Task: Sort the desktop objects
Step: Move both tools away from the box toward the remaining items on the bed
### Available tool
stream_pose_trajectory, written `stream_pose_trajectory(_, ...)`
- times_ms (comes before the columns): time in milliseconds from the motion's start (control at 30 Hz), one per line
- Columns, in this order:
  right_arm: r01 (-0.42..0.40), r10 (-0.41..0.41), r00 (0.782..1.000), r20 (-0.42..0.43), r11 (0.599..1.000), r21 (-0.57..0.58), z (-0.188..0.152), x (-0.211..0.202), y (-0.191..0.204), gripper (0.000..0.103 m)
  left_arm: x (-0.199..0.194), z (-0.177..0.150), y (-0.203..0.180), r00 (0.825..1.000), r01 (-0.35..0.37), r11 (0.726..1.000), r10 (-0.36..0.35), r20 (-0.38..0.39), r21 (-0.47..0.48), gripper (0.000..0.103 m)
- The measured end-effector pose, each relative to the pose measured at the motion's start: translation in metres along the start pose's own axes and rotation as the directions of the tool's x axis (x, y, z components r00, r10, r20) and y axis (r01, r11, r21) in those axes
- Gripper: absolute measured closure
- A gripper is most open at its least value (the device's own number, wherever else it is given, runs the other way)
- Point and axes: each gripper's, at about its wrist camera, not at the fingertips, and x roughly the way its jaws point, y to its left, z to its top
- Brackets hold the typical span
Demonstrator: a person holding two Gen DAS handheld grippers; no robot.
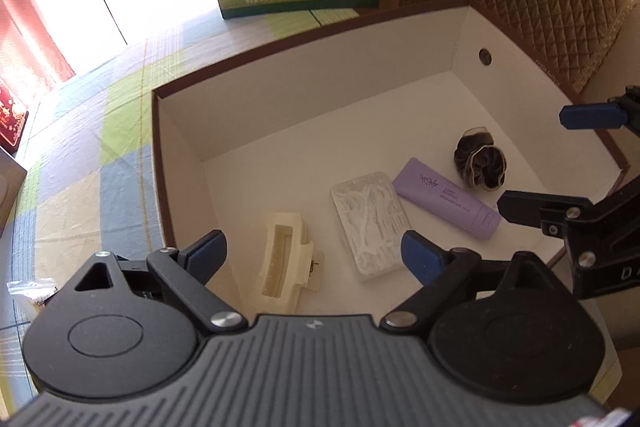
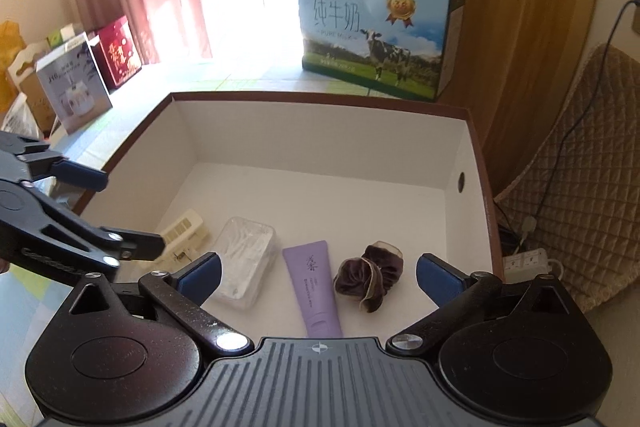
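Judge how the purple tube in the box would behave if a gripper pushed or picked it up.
The purple tube lies flat, tapering to a flattened end, so it probably slides rather than rolls. Its smooth skin looks slippery, and the soft body would likely dent under the pads.

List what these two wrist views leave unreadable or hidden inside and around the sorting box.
- Purple tube: cap end hidden by the right gripper body in the right wrist view; its label print is too small to read in both views.
- Hair clip: partly covered by the left gripper fingers in the right wrist view.
- Box: near wall hidden by gripper bodies in both views.
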Motion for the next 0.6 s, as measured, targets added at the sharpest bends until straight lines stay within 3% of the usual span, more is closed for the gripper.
stream_pose_trajectory(600,-0.015,0.014,0.997,0.070,1.000,0.012,-0.016,-0.052,0.044,0.002,-0.075,-0.044,0.021,0.994,0.037,0.998,-0.031,0.107,-0.055,0.010)
